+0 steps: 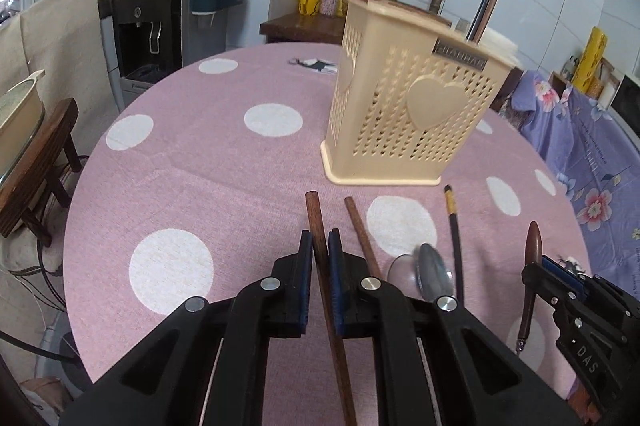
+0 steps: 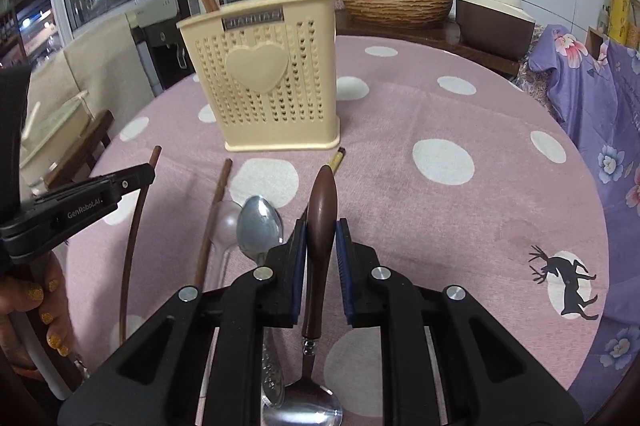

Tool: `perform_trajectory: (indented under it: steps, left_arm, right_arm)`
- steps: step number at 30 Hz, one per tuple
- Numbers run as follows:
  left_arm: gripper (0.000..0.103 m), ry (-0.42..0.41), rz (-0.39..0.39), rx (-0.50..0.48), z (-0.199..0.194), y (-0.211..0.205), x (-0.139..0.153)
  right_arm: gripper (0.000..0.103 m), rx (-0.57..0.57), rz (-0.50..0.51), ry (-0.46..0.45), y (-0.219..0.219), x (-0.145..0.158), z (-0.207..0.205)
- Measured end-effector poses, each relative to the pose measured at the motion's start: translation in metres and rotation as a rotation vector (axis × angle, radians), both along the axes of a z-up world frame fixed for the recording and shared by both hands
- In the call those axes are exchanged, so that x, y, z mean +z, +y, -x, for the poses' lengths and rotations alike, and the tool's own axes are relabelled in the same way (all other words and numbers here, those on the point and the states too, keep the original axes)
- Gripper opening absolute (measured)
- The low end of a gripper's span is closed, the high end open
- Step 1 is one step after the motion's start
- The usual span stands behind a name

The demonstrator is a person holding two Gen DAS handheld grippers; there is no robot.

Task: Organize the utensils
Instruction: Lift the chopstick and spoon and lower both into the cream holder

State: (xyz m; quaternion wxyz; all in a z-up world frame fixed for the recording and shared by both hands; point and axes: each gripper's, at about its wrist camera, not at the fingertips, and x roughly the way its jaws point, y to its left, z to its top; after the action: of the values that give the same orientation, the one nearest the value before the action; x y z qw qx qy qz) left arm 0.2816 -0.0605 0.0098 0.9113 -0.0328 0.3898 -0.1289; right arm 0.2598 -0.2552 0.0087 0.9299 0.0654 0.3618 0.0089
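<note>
A cream perforated utensil holder (image 1: 404,106) with a heart stands on the pink dotted table (image 1: 200,162); several chopsticks stick out of it. My left gripper (image 1: 320,246) is shut on a brown wooden chopstick (image 1: 316,222). A second brown chopstick (image 1: 362,234), a steel spoon (image 1: 434,276) and a black chopstick (image 1: 454,234) lie to its right. My right gripper (image 2: 321,230) is shut on the brown handle of a spoon (image 2: 322,210), whose bowl (image 2: 304,410) points back toward me. The holder (image 2: 260,74) stands ahead. The left gripper also shows in the right wrist view (image 2: 148,174).
A steel spoon (image 2: 258,222), a clear plastic spoon (image 2: 228,222) and a brown chopstick (image 2: 214,218) lie left of my right gripper. A water dispenser (image 1: 148,26) and wooden chair (image 1: 36,162) stand beyond the left table edge. A purple floral cloth (image 2: 592,98) lies right.
</note>
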Motion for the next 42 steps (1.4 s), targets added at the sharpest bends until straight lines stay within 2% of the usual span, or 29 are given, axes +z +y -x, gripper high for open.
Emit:
perform_trajectory:
  steps: [10, 18, 35, 42]
  left_arm:
    - [0.008, -0.071, 0.098, -0.025, 0.021, 0.016, 0.039]
    - [0.008, -0.127, 0.125, -0.051, 0.035, 0.019, 0.062]
    - [0.008, -0.159, 0.225, -0.1, 0.039, 0.032, 0.09]
    - [0.008, -0.185, 0.218, -0.099, 0.042, 0.033, 0.098]
  right_arm:
    - [0.016, 0.055, -0.104, -0.105, -0.019, 0.044, 0.022]
    - [0.016, 0.09, -0.142, -0.147, -0.019, 0.065, 0.026]
    - [0.015, 0.135, -0.153, -0.157, -0.014, 0.082, 0.02]
    - [0.015, 0.144, -0.155, -0.162, -0.015, 0.086, 0.018]
